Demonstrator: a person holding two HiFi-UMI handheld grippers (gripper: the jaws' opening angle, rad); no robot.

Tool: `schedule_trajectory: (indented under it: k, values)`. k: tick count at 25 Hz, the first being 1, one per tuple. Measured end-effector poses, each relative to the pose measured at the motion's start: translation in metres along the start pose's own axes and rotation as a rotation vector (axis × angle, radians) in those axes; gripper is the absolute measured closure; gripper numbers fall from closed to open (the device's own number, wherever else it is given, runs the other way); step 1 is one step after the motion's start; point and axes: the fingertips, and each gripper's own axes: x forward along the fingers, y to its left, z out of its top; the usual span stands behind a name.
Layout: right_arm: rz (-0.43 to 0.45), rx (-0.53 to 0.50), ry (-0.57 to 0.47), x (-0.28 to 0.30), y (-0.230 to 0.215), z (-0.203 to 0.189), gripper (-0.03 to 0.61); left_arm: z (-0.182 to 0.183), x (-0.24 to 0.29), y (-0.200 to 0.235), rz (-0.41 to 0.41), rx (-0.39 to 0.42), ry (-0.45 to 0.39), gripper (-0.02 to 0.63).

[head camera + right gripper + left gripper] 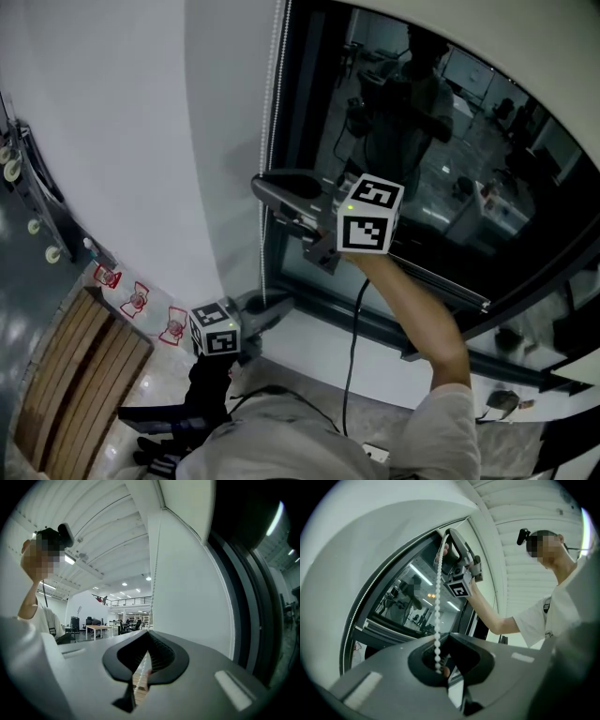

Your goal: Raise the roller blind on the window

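1. The white plastic bead chain (438,597) hangs upright along the left edge of the dark-framed glass window (450,141).
2. The right gripper (262,187), jaws pinched on the chain, sits directly above the left gripper (272,307), likewise clamped lower down.
3. The next pull likely runs straight down the chain's length.

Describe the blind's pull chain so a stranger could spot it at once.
Find the dark window in the white wall. Along its frame edge nearest that wall hangs the bead chain, a string of small white balls. Unlike the black cable nearby, it is beaded, and the right gripper and left gripper are both shut on it.
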Motion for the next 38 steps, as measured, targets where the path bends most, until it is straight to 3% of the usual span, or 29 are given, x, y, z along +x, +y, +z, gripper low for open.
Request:
schedule_trajectory:
  k: [13, 20, 23, 33, 38]
  values:
    - [0.004, 0.086, 0.055, -0.009, 0.013, -0.078, 0.574, 0.002, -0.002, 0.004, 0.005, 0.003, 0.008, 0.615]
    - [0.002, 0.074, 0.015, -0.015, 0.010, -0.069, 0.560, 0.005, -0.003, 0.003, 0.008, 0.017, 0.007, 0.615]
    - [-0.001, 0.077, -0.038, -0.015, 0.001, -0.045, 0.483, 0.005, -0.003, 0.003, 0.013, 0.016, 0.008, 0.615]
    - [0.036, -0.093, -0.199, -0.001, -0.011, 0.096, 0.472, 0.003, -0.005, 0.005, 0.025, 0.017, 0.010, 0.615]
    - [0.032, -0.151, -0.243, 0.000, -0.016, 0.145, 0.474, 0.006, -0.007, 0.006, 0.032, 0.019, 0.004, 0.615]
